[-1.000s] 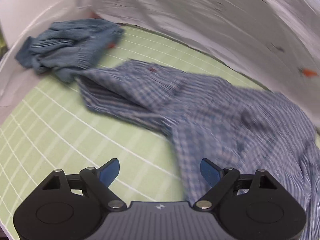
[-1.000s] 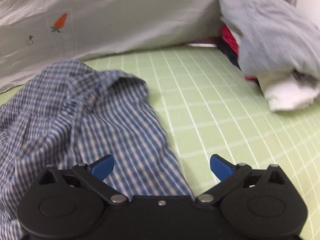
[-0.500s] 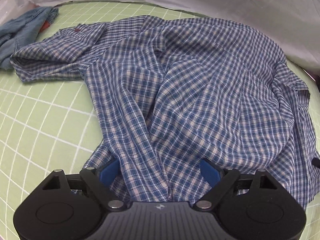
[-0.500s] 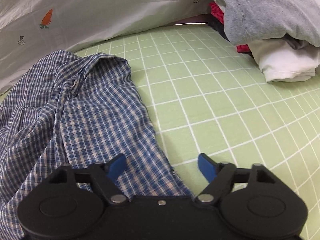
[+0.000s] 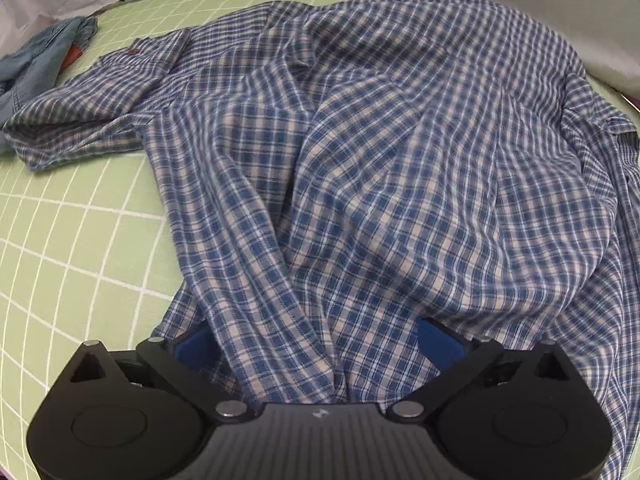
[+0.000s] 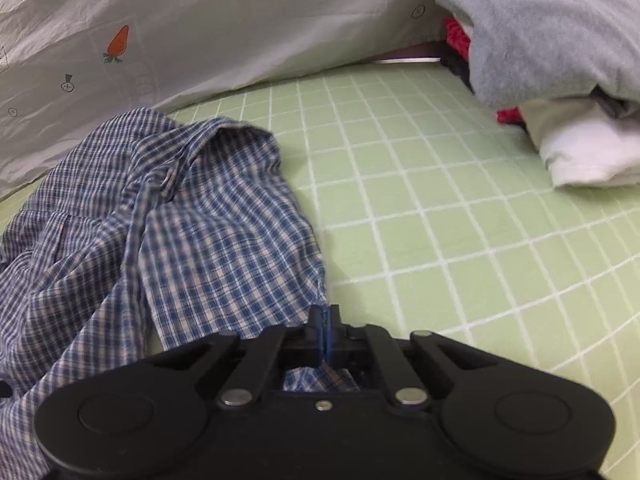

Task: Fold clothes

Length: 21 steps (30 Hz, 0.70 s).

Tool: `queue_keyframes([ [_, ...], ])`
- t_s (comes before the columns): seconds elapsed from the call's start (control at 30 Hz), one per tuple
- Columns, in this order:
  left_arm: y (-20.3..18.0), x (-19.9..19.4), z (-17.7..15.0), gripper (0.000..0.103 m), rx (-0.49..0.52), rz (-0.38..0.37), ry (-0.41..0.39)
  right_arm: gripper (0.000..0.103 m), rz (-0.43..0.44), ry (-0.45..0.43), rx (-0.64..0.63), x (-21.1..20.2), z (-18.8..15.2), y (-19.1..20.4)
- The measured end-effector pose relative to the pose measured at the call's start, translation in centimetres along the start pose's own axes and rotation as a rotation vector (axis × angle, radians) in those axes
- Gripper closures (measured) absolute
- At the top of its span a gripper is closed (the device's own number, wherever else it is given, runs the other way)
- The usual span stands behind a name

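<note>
- Green white-gridded mat [image 6: 460, 220] covers the work surface; pale grey sheet with a carrot print [image 6: 200, 28] along the back edge.
- Crumpled blue-and-white checked cotton shirt [image 5: 380, 168] sprawls mid-mat, one sleeve out toward 10 o'clock in the left view.
- Left gripper [image 5: 316, 340]: blue fingers [image 5: 438, 340] spread apart, hem bunched between them, not pinched.
- Right gripper [image 6: 325, 330]: fingers clamped together on the shirt's edge.
- Faded blue denim garment [image 5: 36, 56] at 10 o'clock.
- Stack of grey, red and white folded clothes [image 6: 560, 60] at 2 o'clock in the right view.
</note>
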<state>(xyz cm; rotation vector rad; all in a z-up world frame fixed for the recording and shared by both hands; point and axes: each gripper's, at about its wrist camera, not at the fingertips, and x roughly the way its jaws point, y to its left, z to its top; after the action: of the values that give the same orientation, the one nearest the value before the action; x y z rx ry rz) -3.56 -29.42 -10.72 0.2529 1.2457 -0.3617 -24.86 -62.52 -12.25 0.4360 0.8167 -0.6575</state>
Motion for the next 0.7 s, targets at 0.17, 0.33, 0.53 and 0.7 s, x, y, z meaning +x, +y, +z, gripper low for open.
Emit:
queue_keyframes([
  [0.17, 0.2, 0.0, 0.0, 0.000, 0.002, 0.012, -0.008, 0.101, -0.155, -0.152, -0.045, -1.6, 3.8, -2.0],
  [0.33, 0.3, -0.1, 0.0, 0.000, 0.001, 0.015, -0.015, 0.101, -0.328, -0.387, -0.046, -5.5, 7.0, -3.6],
  [0.53, 0.3, -0.1, -0.3, 0.000, -0.005, 0.019, -0.023, 0.101, -0.540, -0.347, -0.047, -5.1, 3.1, -5.1],
  [0.7, 0.3, -0.2, -0.3, 0.000, -0.003, 0.019, -0.018, 0.101, -0.570, -0.190, 0.082, -4.5, -2.3, -6.8],
])
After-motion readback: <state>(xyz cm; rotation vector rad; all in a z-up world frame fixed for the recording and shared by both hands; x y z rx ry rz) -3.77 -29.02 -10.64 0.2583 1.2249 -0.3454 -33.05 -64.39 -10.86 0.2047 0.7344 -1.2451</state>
